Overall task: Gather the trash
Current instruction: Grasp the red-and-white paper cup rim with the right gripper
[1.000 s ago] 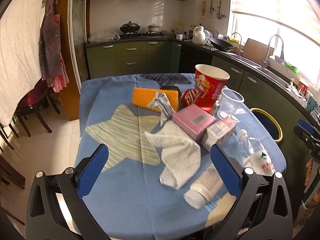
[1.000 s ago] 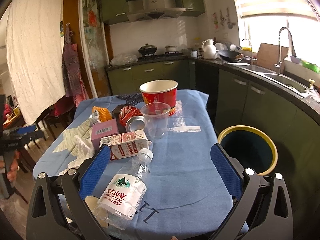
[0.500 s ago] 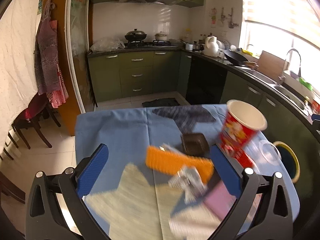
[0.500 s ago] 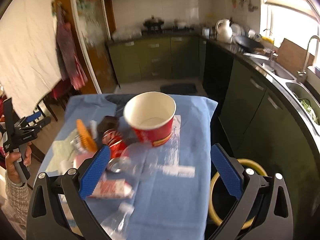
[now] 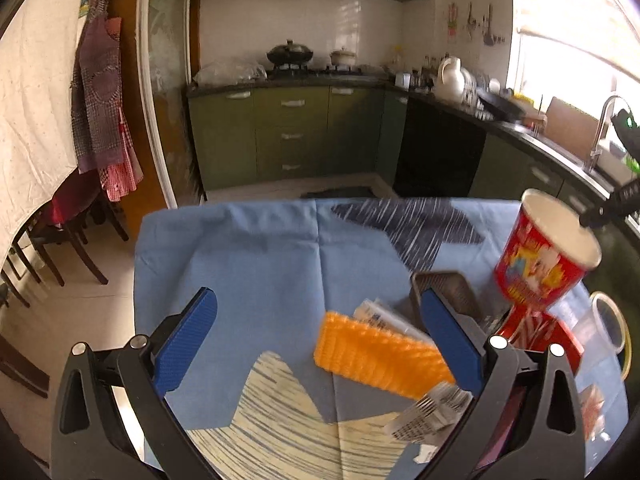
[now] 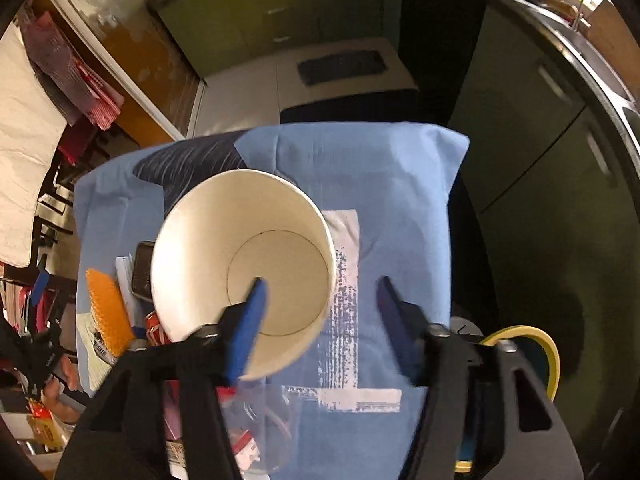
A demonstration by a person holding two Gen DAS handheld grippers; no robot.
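A red paper bucket with a white, bare inside stands upright on the blue tablecloth. My right gripper points steeply down over it. Its jaws are closing: one finger is inside the bucket, the other outside, with the right wall between them and the pads apart from it. The bucket also stands at the right of the left wrist view. My left gripper hangs open above the cloth, holding nothing. An orange ribbed pack, a crumpled wrapper and a white packet lie by its right finger.
A dark tray, a red can and a clear plastic cup crowd the bucket's base. A yellow-rimmed bin stands on the floor off the table's right edge. Green cabinets and a counter run behind; chairs stand left.
Both grippers have moved forward over the table. The right one has tipped downward over the red bucket and its jaws have narrowed around the bucket's wall. The left one's jaws stayed wide.
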